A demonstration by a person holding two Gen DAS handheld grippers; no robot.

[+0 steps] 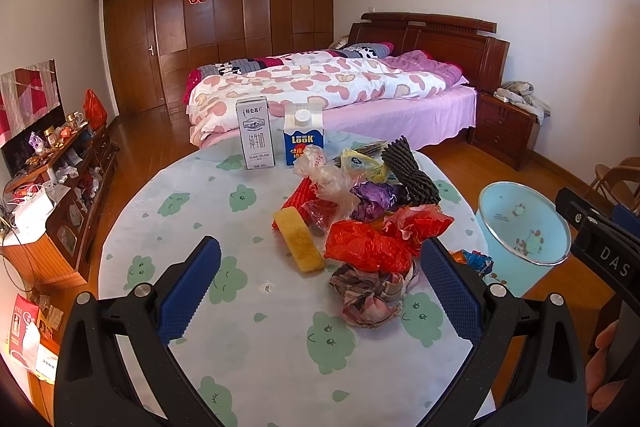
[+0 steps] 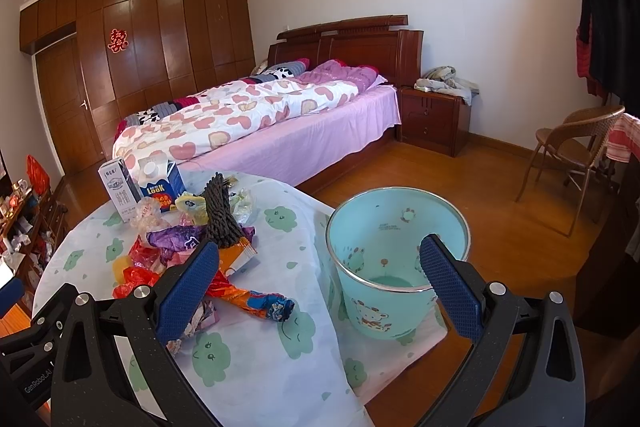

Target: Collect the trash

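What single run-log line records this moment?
left gripper: open, empty | right gripper: open, empty | trash pile: on table | bin: beside table, looks empty

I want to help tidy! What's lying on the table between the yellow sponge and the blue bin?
In the left wrist view, crumpled red plastic bags lie between the yellow sponge and the blue bin.

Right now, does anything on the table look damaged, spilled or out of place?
Yes, a small hole or mark in the tablecloth, near the left claw. The trash pile is loose but nothing looks spilled; both cartons stand upright. The bin looks empty.
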